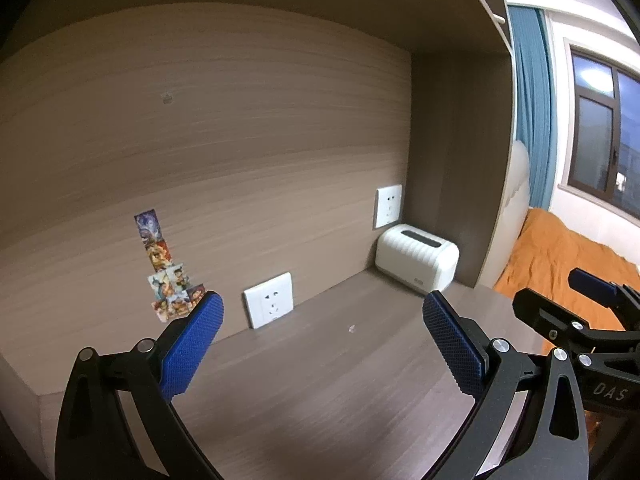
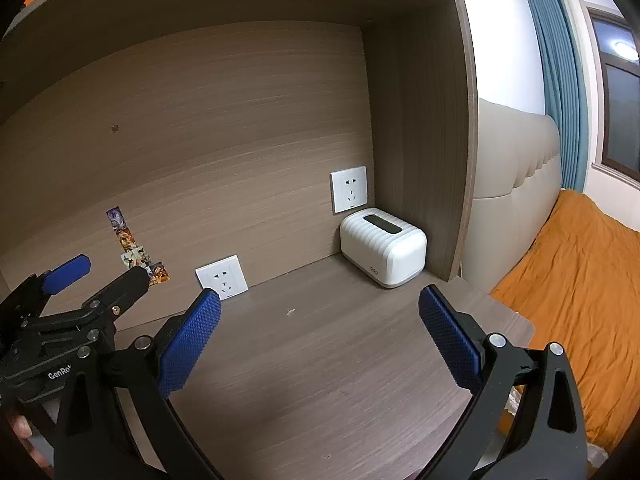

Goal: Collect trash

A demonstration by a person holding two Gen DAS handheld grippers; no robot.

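On the bench: small white scrap point(image 2: 291, 312), ahead of both grippers, untouched
Left gripper point(image 1: 323, 312): jaws spread, empty
Right gripper point(image 2: 320, 305): jaws spread, empty

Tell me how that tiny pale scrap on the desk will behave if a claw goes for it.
The scrap looks very small and flat, so probably feather-light and apt to skid. The wide-open right claw may struggle to pinch it off the desk.

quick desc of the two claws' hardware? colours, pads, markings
Both alike: the left claw and right claw have black angular linkage frames, silver round pivot bolts and blue diamond-textured finger pads. White lettering shows on the bodies, partly cut off.
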